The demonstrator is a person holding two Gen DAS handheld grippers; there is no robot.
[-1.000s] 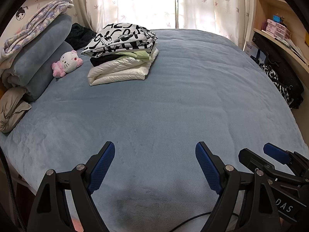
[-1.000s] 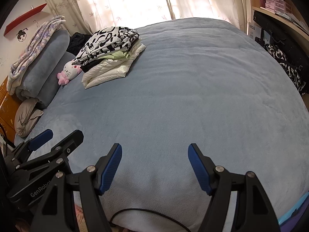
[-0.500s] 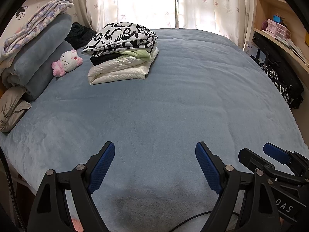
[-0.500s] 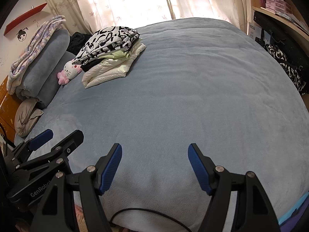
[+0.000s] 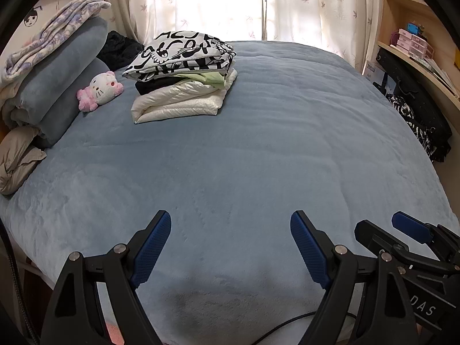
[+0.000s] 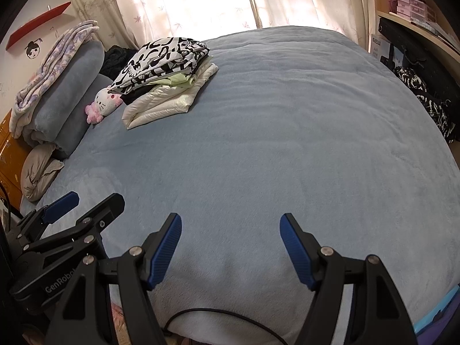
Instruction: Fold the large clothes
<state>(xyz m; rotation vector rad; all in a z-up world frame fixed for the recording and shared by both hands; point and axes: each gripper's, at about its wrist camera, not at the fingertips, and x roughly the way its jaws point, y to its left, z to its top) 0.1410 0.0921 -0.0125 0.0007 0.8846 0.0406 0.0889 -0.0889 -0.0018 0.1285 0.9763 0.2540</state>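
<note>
Hovering side by side over the near edge of the bed (image 5: 258,149), both tools: left tool (image 5: 230,247) with jaws spread wide and nothing between them, right tool (image 6: 230,247) likewise agape and empty. Kept low and level above the blue cover, probably so either can drop onto a garment once one is laid out. Each visible in the other's view, just beside its partner: right tool at the lower right of the left camera (image 5: 402,247), left tool at the lower left of the right camera (image 6: 69,230).

Task's clothes: stacked in a folded pile (image 5: 181,74) toward the far left of the bed, well apart from both tools. Black-and-white patterned piece (image 5: 178,51) on top, a pale green layer and something black beneath, a white puffy jacket (image 5: 178,103) at the base (widest piece lowest, likely for stability). No unfolded garment spread on the bare stretch of cover ahead, so seemingly a pause between items, or the end of the job.

Beside the pile, a pink-and-white plush cat (image 5: 100,90), touching the rolled blue bedding (image 5: 66,69) at the headboard side, patterned blanket (image 5: 51,37) draped over that. Dark bundle (image 5: 120,49) behind the pile, possibly more clothing; cannot tell.

Containers: only the shelf (image 5: 414,57) at right, carrying small pink boxes (image 5: 411,41); contents not visible.
</note>
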